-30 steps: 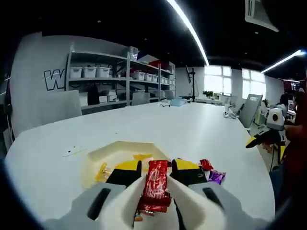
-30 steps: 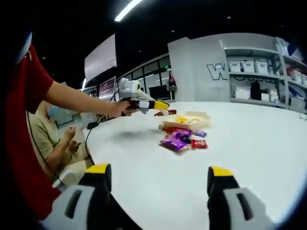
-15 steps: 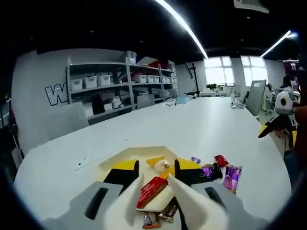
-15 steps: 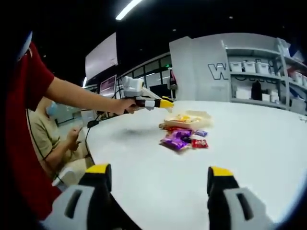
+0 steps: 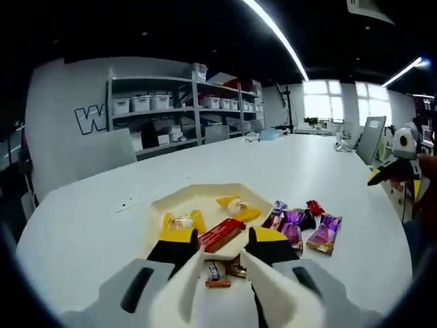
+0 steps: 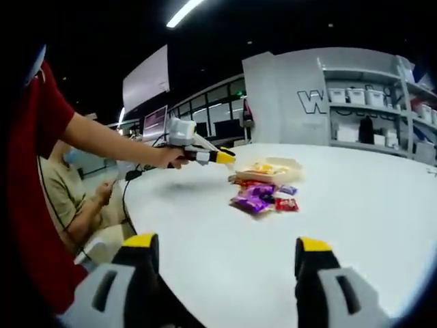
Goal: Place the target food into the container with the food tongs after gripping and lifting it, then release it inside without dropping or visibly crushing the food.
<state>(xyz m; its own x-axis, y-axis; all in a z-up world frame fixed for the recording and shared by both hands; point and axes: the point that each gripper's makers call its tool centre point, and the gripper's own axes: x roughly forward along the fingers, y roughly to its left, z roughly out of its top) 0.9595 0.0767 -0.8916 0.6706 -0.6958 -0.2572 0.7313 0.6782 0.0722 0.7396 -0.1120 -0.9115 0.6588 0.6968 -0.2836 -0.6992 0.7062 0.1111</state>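
Left gripper view first: the left gripper (image 5: pixel 222 247), white-bodied with yellow-and-black tips, hangs just above the white table (image 5: pixel 300 178), its jaws parted and nothing between them. Beyond the tips sits the shallow cream octagonal tray (image 5: pixel 181 201), and there lies the long red-wrapped candy bar (image 5: pixel 222 234), flat across the tray's near edge, close to the jaw tips. In the tray with it are a yellow-wrapped sweet (image 5: pixel 179 221) on the left and a yellow-and-white wrapped sweet (image 5: pixel 237 206) toward the right. Two small dark wrapped pieces (image 5: pixel 225 270) rest on the table just in front of the tray, between the jaws. To the right of the tray, a loose cluster of purple and red candy packets (image 5: pixel 304 225). Far right, the right gripper (image 5: pixel 392 167) peeks in. Grey shelving with white bins (image 5: pixel 177 109) lines the back wall.

Over to the right gripper view: the right gripper's jaws stand wide apart at the bottom, empty, well short of the candy. Across the table, a bare arm (image 6: pixel 113 143) holds the left gripper, angled down just beside the tray. The purple and red packets sit on the near side of the tray. A seated person in a beige shirt (image 6: pixel 68 198) is at the left.
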